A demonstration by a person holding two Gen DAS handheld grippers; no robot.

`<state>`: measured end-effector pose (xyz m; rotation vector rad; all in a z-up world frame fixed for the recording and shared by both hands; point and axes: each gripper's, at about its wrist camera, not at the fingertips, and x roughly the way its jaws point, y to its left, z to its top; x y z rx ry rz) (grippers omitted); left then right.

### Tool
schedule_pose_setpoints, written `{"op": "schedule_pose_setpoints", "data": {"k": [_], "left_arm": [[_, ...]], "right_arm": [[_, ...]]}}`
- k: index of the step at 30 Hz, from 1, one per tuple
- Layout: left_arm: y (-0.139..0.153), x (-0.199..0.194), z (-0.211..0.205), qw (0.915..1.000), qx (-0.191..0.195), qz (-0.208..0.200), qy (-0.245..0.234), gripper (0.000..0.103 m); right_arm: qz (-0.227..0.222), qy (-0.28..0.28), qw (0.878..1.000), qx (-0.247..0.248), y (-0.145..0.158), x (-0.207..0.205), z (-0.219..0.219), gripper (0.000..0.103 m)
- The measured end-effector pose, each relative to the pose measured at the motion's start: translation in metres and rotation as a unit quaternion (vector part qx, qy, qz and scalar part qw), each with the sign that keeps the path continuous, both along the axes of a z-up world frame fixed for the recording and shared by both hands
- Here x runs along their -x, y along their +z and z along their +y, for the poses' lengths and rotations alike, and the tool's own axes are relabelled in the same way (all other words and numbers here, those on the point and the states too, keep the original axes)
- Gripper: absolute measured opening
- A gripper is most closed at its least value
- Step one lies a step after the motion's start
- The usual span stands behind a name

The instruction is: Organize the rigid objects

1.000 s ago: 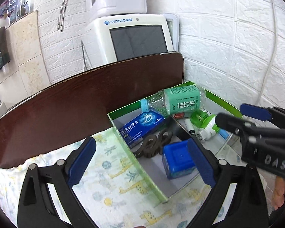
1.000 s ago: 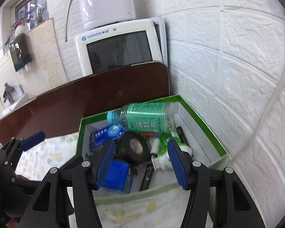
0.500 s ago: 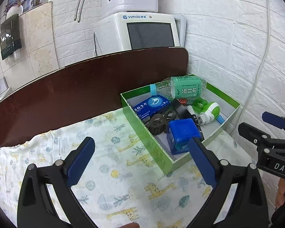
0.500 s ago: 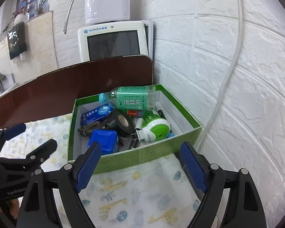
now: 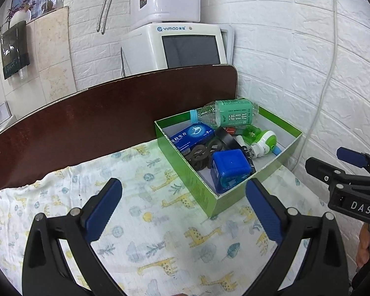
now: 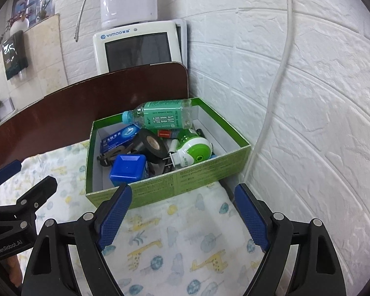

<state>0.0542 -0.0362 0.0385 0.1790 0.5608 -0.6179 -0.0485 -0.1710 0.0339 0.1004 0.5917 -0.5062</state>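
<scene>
While both sets of fingers gape wide and empty, your right gripper [image 6: 182, 212] sits nearer the green box [image 6: 185, 180], squarely facing its long front wall at the tabletop's far right corner.

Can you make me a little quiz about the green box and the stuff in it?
1. True or false: the bottle stands upright in the green box.
2. What colour is the square case nearest the box's front wall?
3. Are the left gripper jaws A) open or B) shut?

Key:
1. False, it lies on its side across the other things.
2. Blue.
3. A.
</scene>
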Motion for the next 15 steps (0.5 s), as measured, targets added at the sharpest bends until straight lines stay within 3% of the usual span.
{"op": "schedule_pose_setpoints", "data": {"k": [15], "left_arm": [[-0.0015,0.0047,0.0040,1.0000,0.001,0.002,-0.003,0.100]], "right_arm": [[0.002,-0.005,1.000,-0.003,0.0008,0.0039,0.0010,0.086]]}}
